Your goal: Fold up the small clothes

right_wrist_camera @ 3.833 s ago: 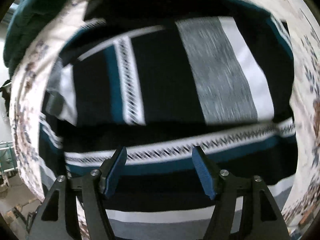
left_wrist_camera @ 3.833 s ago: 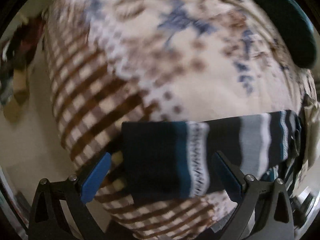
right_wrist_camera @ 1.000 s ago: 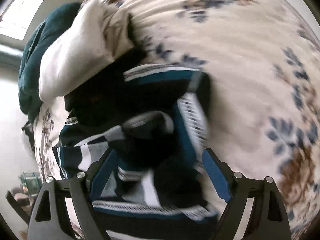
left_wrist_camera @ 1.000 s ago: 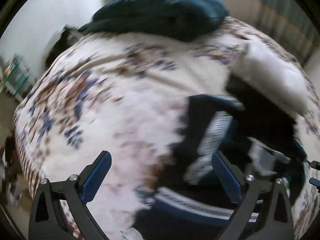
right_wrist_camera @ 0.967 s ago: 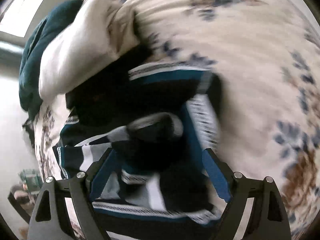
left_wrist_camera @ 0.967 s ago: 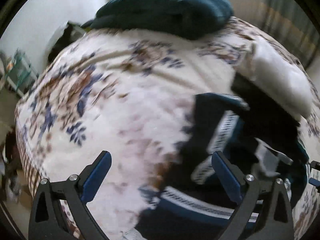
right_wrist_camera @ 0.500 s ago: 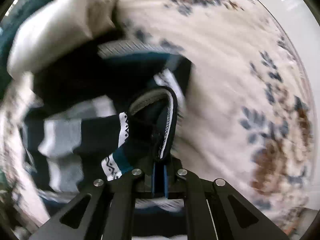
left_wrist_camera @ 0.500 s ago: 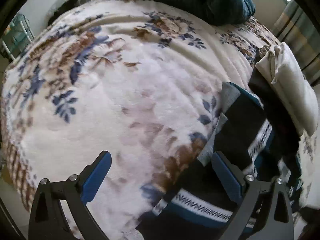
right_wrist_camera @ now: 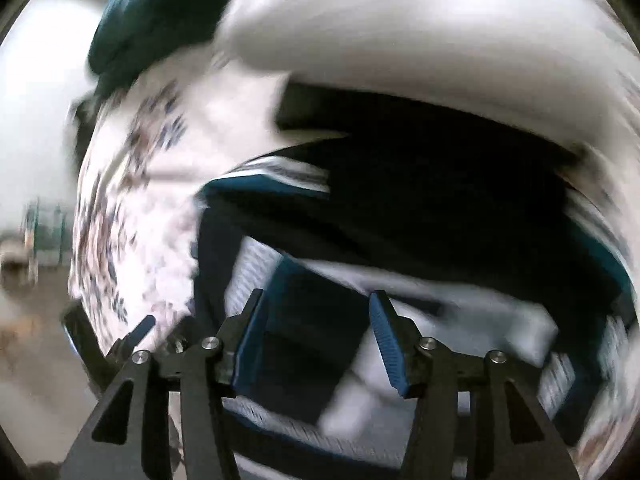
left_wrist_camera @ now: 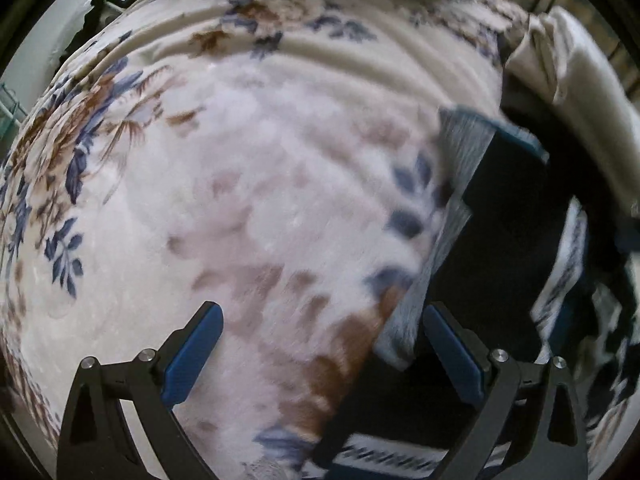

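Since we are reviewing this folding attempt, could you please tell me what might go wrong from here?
1. The striped garment lies bunched beside the cream folded item; a grab could catch both.
2. The right hand-held gripper has just been opening with nothing pinched, so the fold may slump.
3. The left hand-held gripper stands open mostly over the floral blanket and may pinch it.

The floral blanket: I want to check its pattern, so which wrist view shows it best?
The left wrist view: the floral blanket fills most of the frame, its blue and brown sprays fairly sharp at left. The right wrist view shows only a blurred strip of it beside the striped garment.
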`<state>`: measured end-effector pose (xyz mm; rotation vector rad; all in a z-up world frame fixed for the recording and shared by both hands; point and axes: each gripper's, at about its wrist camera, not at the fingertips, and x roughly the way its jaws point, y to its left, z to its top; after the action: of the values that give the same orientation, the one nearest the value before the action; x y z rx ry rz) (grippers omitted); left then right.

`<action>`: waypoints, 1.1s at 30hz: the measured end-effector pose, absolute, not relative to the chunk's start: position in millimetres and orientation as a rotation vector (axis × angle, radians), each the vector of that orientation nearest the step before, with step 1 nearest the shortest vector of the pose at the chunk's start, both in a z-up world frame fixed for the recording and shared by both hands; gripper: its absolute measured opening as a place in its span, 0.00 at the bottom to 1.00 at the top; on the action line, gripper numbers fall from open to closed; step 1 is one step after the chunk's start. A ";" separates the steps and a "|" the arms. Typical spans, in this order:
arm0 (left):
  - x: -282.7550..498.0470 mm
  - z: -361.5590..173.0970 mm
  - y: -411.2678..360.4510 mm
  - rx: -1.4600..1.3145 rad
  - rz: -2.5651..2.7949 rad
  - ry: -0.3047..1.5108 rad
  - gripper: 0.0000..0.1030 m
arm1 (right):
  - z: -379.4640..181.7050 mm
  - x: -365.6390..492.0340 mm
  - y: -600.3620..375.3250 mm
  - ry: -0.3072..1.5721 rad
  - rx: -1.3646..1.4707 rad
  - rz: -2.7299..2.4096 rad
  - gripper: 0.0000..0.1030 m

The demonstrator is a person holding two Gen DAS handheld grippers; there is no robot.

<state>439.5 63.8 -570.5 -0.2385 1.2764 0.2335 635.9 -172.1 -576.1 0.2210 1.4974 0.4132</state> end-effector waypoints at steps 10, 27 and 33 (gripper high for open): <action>426.3 -579.1 79.0 -0.287 0.235 1.314 0.99 | -612.5 693.2 -98.2 1.520 0.097 0.490 0.03; 450.1 -558.9 85.5 -0.280 0.179 1.318 0.99 | -590.9 681.5 -168.9 1.529 0.153 0.362 0.37; 499.7 -527.2 88.6 -0.375 0.084 1.230 0.99 | -542.0 597.3 -311.4 1.403 0.388 0.044 0.50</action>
<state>499.7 88.6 -527.2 -0.3751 1.2304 0.0840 597.3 -311.4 -542.0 0.3884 1.4028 0.0439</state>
